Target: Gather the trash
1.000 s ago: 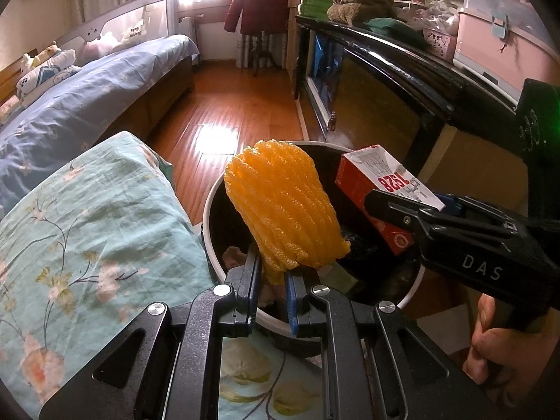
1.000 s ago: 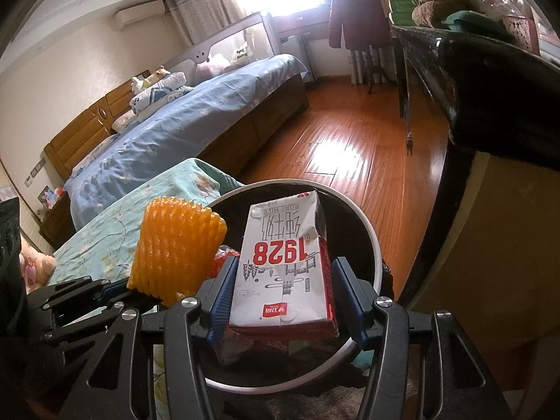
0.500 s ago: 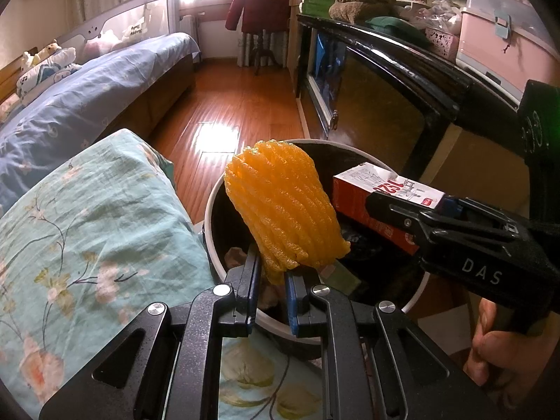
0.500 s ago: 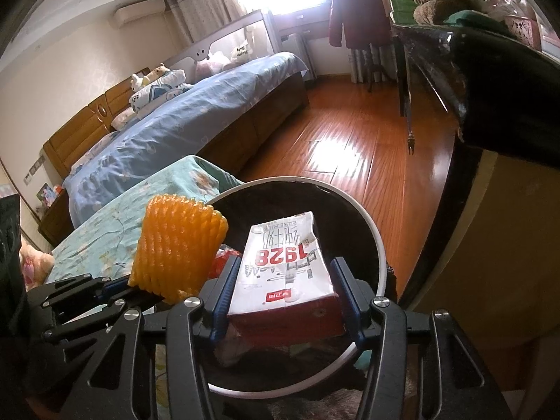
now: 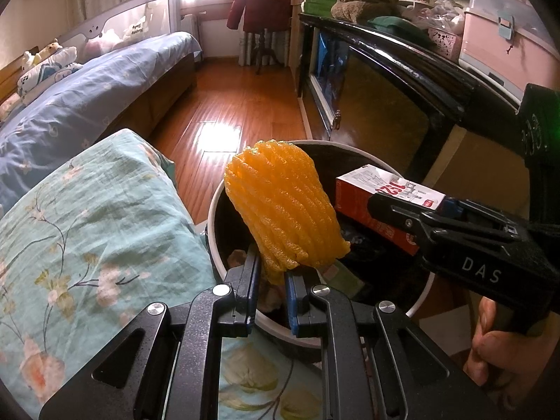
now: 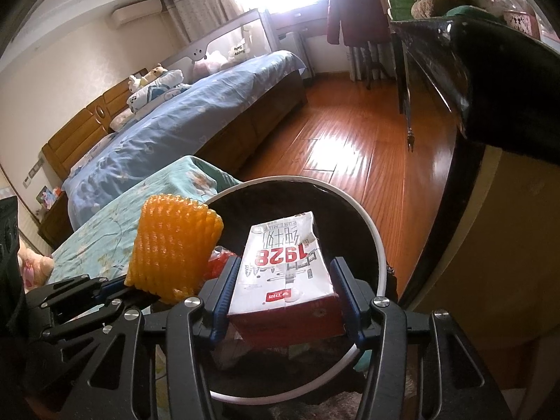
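Left wrist view, centre frame: left gripper [image 5: 271, 281] clamped tight on the lower end of an orange foam fruit net [image 5: 283, 206], long axis running from the pads at lower centre up and slightly leftward, rounded free end uppermost, over the near left rim of the trash bin [image 5: 214, 210]. Right of it, mid-right of frame: milk carton [image 5: 379, 197] lying almost flat, long axis aimed toward the left of the frame over the bin's dark inside, held by the right gripper [image 5: 388, 206] coming in from the right edge.

Right wrist view, lower centre: right gripper [image 6: 285, 292] closed on the carton [image 6: 285, 269], blue pads pressed to its two side walls, printed face up, red base nearest the camera, pinched top pointing away toward the upper frame and the bin's far rim [image 6: 379, 255]. Net [image 6: 173, 245] at left centre, standing above the left gripper [image 6: 140, 288], beside the bin's left rim. Some other rubbish dimly visible inside the bin, too dark to identify.

Against the frame from a second ago: carton tipped from nearly upright down to almost level, top dropped forward over the bin. Net at the same angle and spot. Grip width on both much the same.
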`<state>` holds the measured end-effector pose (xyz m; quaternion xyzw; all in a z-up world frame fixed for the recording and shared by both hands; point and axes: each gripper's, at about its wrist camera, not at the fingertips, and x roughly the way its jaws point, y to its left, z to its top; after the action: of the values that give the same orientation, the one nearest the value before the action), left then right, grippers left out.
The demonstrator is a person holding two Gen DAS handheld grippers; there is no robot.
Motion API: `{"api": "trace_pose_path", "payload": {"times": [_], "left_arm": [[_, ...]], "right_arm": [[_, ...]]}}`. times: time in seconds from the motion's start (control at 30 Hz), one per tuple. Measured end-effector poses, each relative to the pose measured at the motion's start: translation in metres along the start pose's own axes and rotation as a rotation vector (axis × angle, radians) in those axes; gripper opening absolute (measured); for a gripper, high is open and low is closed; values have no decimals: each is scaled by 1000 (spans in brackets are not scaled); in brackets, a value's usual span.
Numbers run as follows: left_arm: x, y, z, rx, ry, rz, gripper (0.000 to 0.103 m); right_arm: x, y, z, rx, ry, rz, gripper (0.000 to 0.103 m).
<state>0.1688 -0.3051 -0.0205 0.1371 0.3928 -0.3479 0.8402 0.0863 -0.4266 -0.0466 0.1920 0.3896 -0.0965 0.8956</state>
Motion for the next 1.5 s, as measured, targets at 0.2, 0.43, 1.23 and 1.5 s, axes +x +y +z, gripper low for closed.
{"api": "trace_pose_path", "payload": {"times": [0.2,0.43,1.23,1.5], "left_arm": [[-1,0,1,-5,3,1,24],[-16,2,0,-3,-36,31,54],[-101,40,-76,-158,-165,129,70],[-136,50,-121,-226,-228,184,75]], "right_arm": [[-1,-7,3,30,-1,10,54],[-6,-6,5,47,-12,29,57],[-67,41,-39,29,-97,92,89],[-79,64,-75,-31,-118,92,94]]}}
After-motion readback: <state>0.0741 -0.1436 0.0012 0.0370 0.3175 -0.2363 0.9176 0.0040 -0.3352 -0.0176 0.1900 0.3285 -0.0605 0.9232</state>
